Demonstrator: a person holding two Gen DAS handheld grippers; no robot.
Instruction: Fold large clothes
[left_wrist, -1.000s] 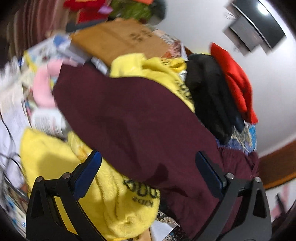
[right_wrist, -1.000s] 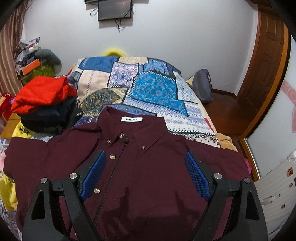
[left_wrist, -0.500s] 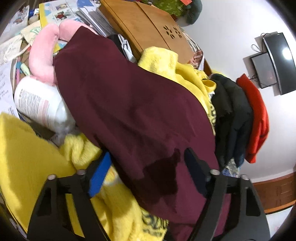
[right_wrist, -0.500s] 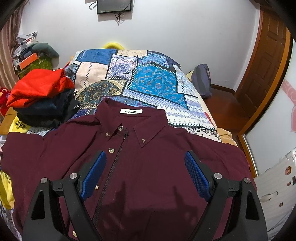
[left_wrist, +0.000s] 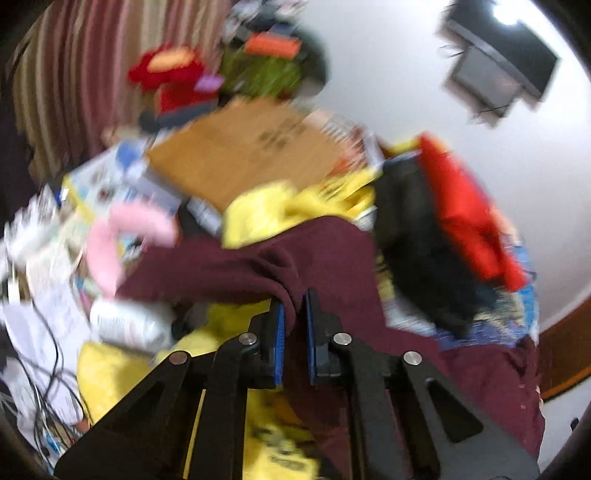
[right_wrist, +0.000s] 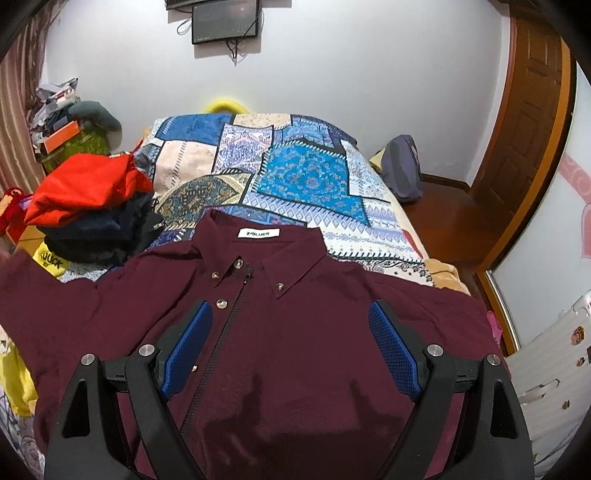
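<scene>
The left hand-held gripper (left_wrist: 294, 317) is clamped on a bunched fold of the maroon shirt (right_wrist: 295, 332), its blue pads (left_wrist: 279, 343) pressing the sleeve cloth between them above a yellow towel (left_wrist: 122, 373). The right hand-held gripper (right_wrist: 290, 343) stands wide open over the shirt's chest, gripping nothing; whether its fingers touch the cloth I cannot tell. The shirt lies face up on the bed (right_wrist: 295, 173), collar towards the wall, beside a pile of red and dark clothes (right_wrist: 92, 206).
</scene>
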